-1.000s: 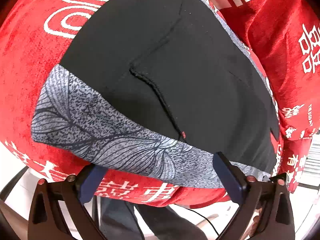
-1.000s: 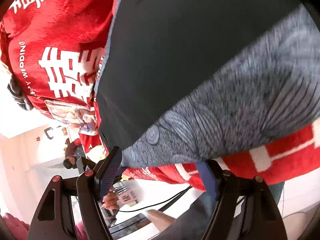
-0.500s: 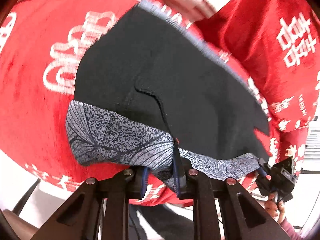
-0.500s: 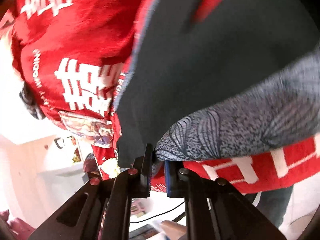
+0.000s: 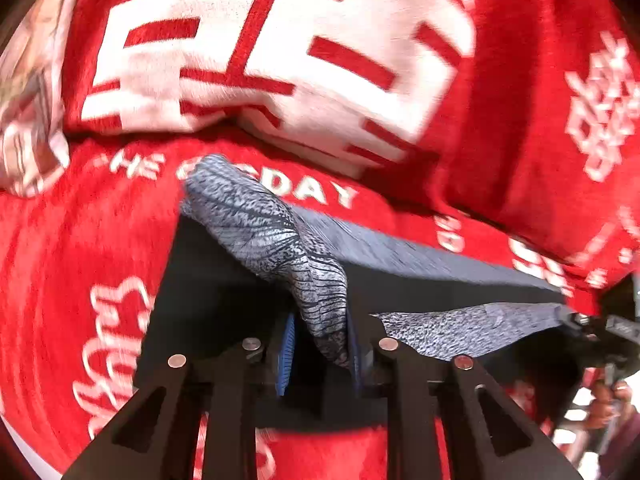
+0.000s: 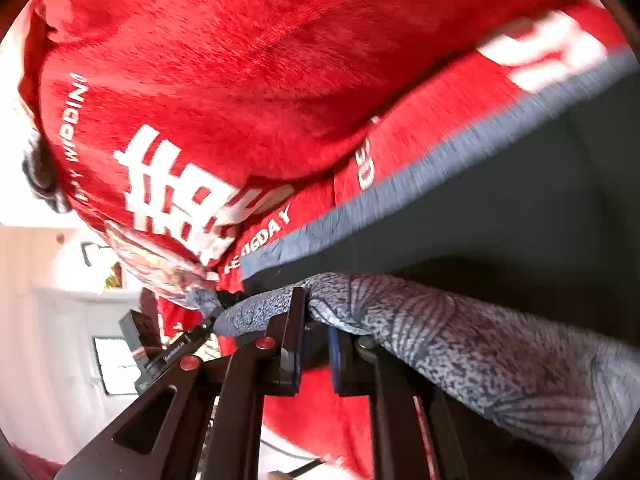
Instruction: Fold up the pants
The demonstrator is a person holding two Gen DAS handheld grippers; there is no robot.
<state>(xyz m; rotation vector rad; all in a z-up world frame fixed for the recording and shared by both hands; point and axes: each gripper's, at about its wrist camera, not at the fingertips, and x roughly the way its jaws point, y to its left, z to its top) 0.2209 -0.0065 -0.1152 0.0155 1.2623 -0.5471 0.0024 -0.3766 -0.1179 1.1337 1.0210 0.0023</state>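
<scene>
On the red printed blanket (image 5: 60, 280), the pants (image 5: 224, 288) lie partly lifted, their grey patterned waistband (image 5: 280, 240) raised off the black fabric. A second ago both grippers stood open at that band; now the left gripper (image 5: 320, 344) pinches it, jaws easing slightly apart, and the right gripper (image 6: 316, 332) is clamped on its other end. The waistband has travelled toward the far hem, so the fold is under way, not yet laid.
</scene>
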